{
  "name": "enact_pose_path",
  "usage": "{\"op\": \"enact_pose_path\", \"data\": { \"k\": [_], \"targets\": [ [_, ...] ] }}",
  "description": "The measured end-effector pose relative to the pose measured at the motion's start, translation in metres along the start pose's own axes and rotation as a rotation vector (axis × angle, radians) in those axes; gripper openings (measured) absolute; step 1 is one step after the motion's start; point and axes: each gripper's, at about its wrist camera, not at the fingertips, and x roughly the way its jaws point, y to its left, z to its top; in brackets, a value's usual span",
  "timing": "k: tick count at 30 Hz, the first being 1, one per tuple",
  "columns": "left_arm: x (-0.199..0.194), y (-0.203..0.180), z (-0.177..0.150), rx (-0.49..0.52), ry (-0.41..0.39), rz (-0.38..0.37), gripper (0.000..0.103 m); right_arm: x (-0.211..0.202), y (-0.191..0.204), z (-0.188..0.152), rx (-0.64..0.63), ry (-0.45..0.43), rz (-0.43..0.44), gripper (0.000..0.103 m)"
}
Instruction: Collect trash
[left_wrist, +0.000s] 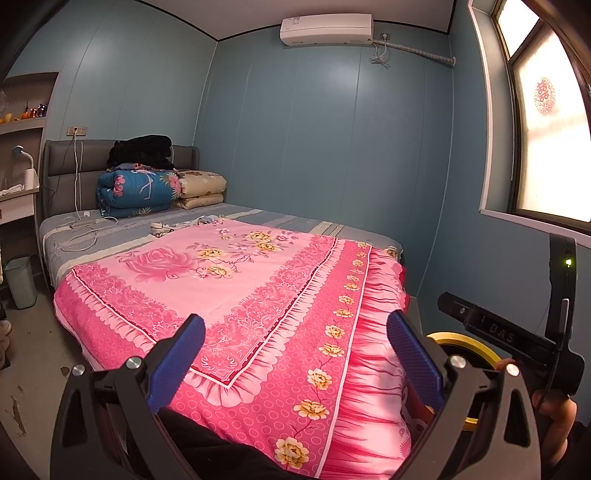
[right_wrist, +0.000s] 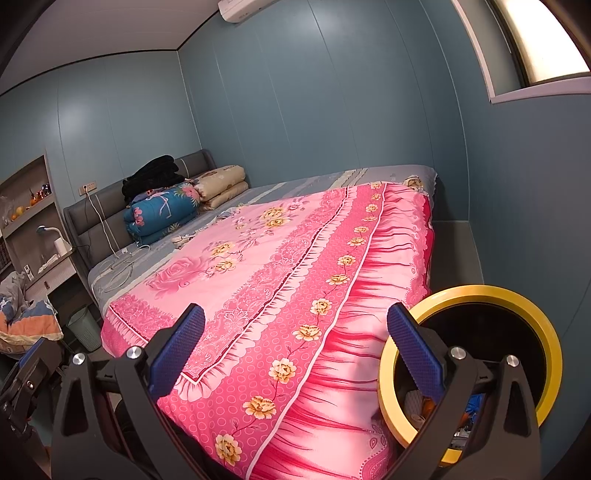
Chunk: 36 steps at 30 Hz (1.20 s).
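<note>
- Left wrist view: left gripper (left_wrist: 295, 354), black frame with blue ribbed pads, jaws spread wide, nothing between them; it hovers over the near end of the pink floral bedspread (left_wrist: 236, 288).
- Low right, partly hidden behind the right finger: round black bin with a yellow rim (left_wrist: 466, 342), beside the bed's near right corner. Contents not visible from here.
- Right of the bin, the other black handheld tool (left_wrist: 524, 332) with a green light, in a hand (left_wrist: 554, 417).
- Far left on the floor: pale green ribbed wastebasket (left_wrist: 20, 282); inside not visible.
- Small crumpled bits (left_wrist: 162, 228) lie on the grey sheet just beyond the bedspread's far edge; too small to identify.
- Right wrist view: right gripper (right_wrist: 295, 354), jaws wide apart, holding nothing, above the bedspread's (right_wrist: 280, 280) near right edge.
- Yellow-rimmed bin (right_wrist: 476, 295) near right, mouth tilted toward the camera; right finger overlaps its rim. Inside: white, orange and blue scraps low down.
- Green wastebasket (right_wrist: 83, 325) far left.
</note>
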Motion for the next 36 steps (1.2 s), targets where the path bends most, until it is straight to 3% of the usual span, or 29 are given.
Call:
{"op": "enact_pose_path", "data": {
  "k": [36],
  "targets": [
    [0.0037,0.0005,-0.0008,-0.004,0.022,-0.019,0.095,0.0018,-0.0016,-0.0072,0.017,0.017,-0.009,0.095]
  ]
}}
